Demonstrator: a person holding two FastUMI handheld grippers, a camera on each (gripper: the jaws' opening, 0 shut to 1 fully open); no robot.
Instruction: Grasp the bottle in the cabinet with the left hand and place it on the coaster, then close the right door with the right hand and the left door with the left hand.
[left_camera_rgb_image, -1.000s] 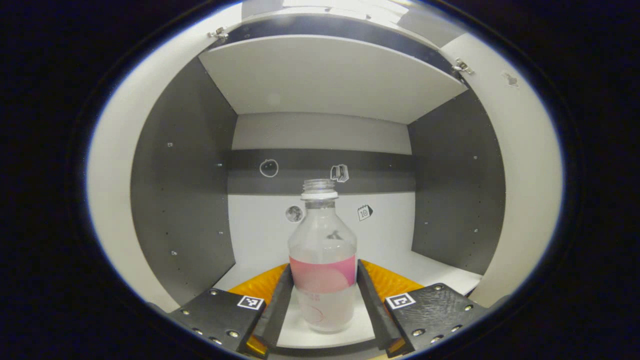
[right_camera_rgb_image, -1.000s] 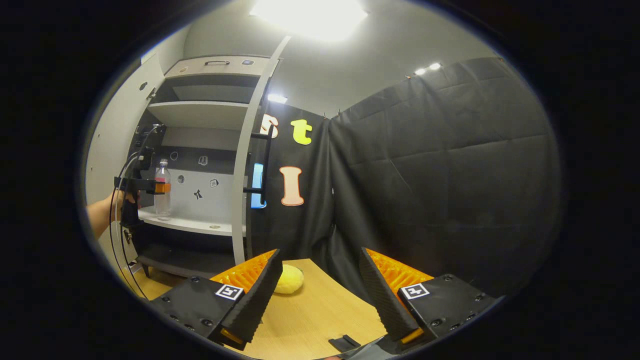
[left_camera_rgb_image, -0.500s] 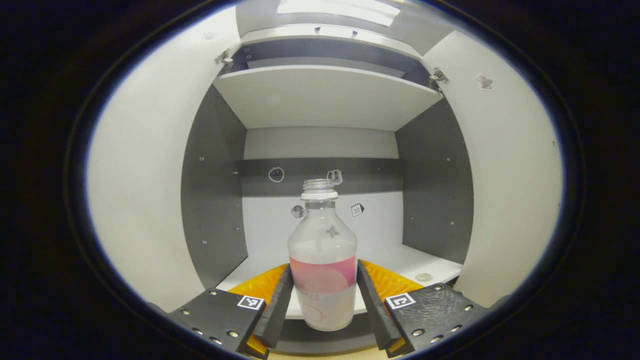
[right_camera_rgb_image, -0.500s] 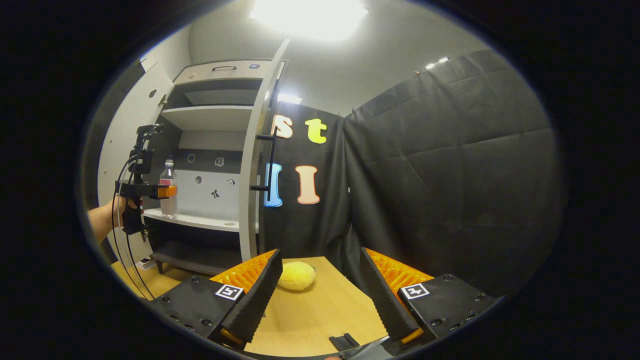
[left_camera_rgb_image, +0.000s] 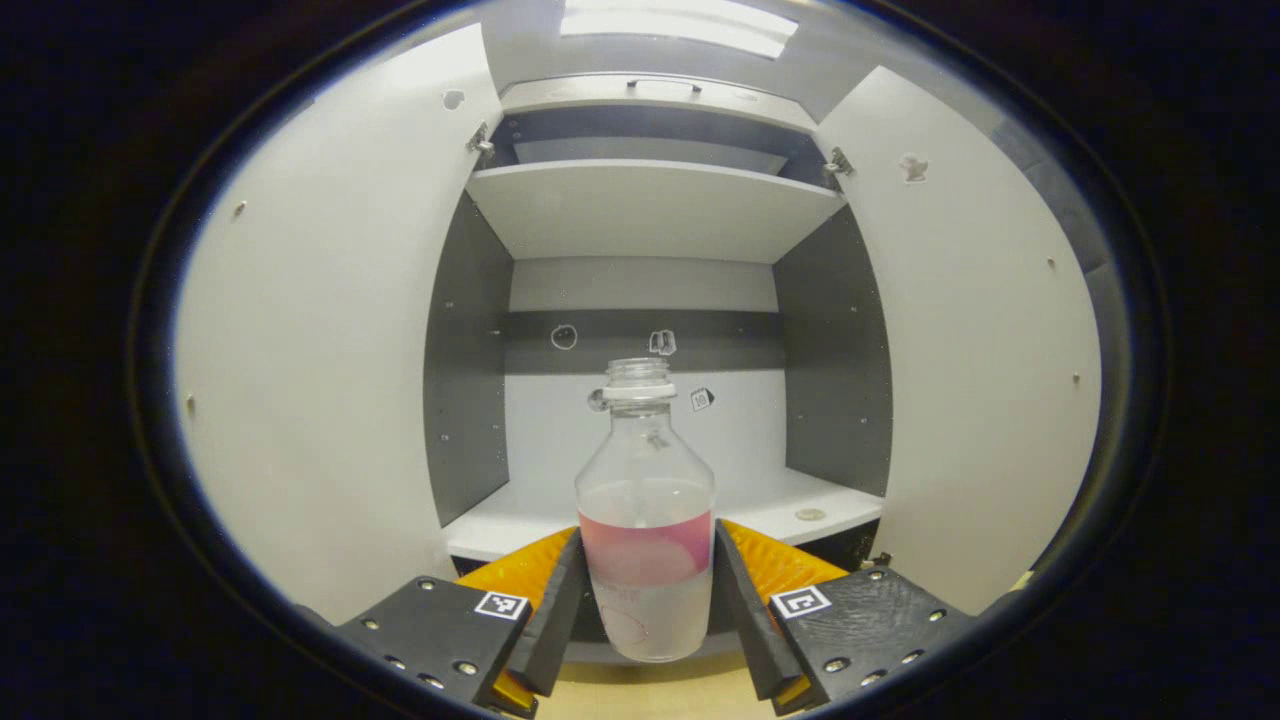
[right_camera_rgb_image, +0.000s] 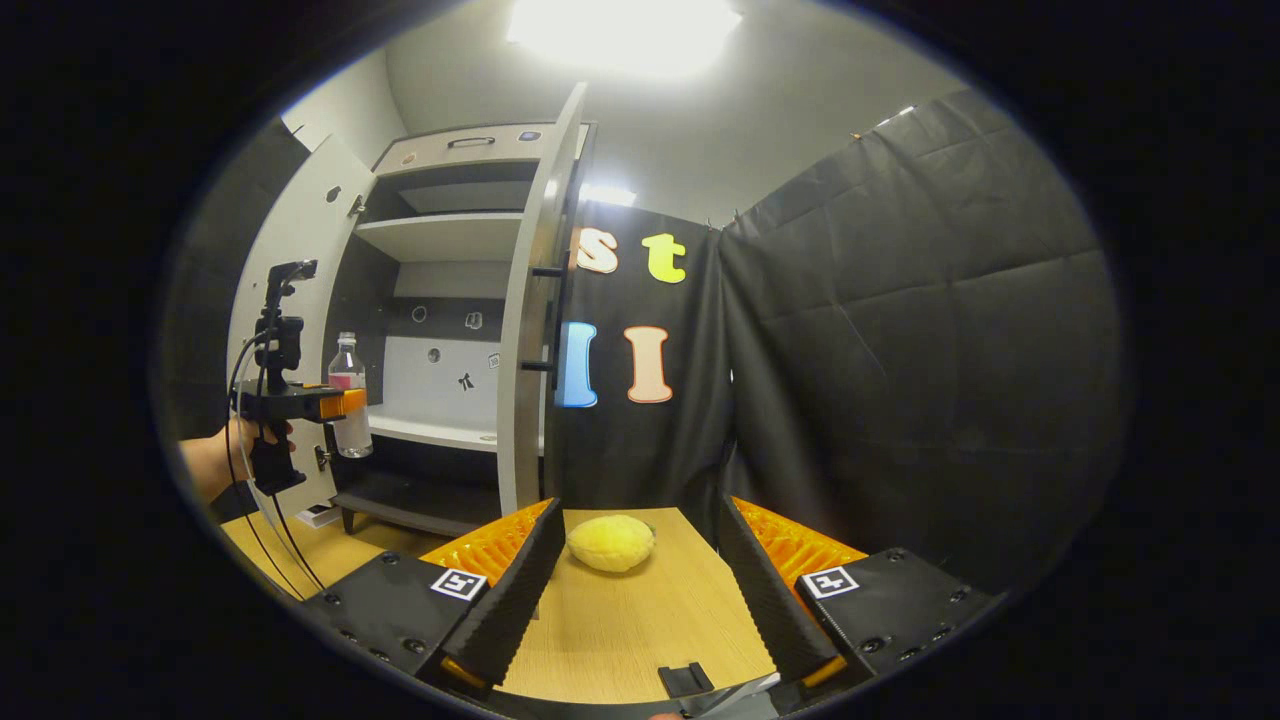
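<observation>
Left gripper (left_camera_rgb_image: 648, 590) fingers clamp the uncapped bottle (left_camera_rgb_image: 646, 520), held upright in front of the cabinet shelf's front edge (left_camera_rgb_image: 520, 548), both doors wide, while right gripper (right_camera_rgb_image: 635, 590) gapes empty over the bench (right_camera_rgb_image: 640, 620).

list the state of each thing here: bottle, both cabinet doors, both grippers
bottle: uncapped, upright, held clear of the shelf, partly filled
left gripper: shut on the bottle
right gripper: open, holding nothing, over the table
left door: open
right door: open
shelf: bare where the bottle stood
</observation>
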